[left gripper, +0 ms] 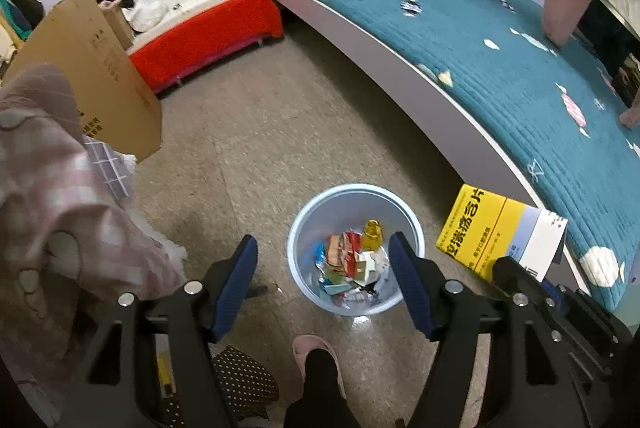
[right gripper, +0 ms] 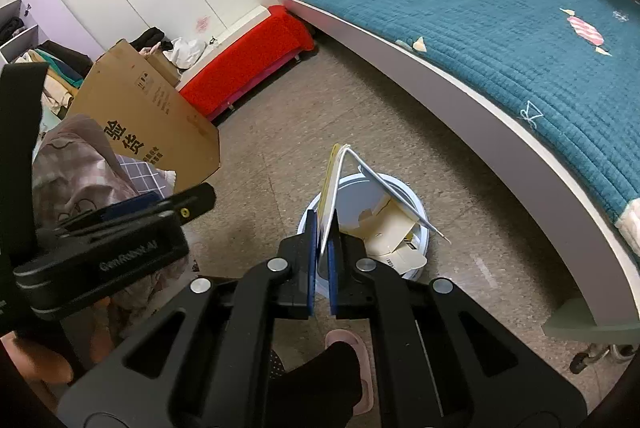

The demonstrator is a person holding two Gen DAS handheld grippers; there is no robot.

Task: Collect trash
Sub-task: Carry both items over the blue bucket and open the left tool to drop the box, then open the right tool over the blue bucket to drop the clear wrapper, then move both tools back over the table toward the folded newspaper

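Note:
A pale blue bin point(left gripper: 301, 228) stands on the floor, holding several wrappers and a small yellow bottle point(left gripper: 372, 232). My left gripper point(left gripper: 322, 243) hangs over it, open, with nothing between its blue pads. My right gripper point(right gripper: 323, 226) is shut on a flattened yellow and white carton point(right gripper: 394, 228), which hangs above the bin point(right gripper: 421, 211) and hides most of it in the right wrist view. In the left wrist view that carton point(left gripper: 500, 232) shows at the right, beside the bed frame. The left gripper point(right gripper: 180, 199) also shows at the left of the right wrist view.
A bed with a teal quilt point(left gripper: 500, 67) runs along the right. A red covered bench point(left gripper: 208, 31) stands at the back. A cardboard sheet point(left gripper: 96, 67) and pink plaid cloth point(left gripper: 48, 187) lie at the left. A person's foot in a pink slipper point(left gripper: 316, 350) stands near the bin.

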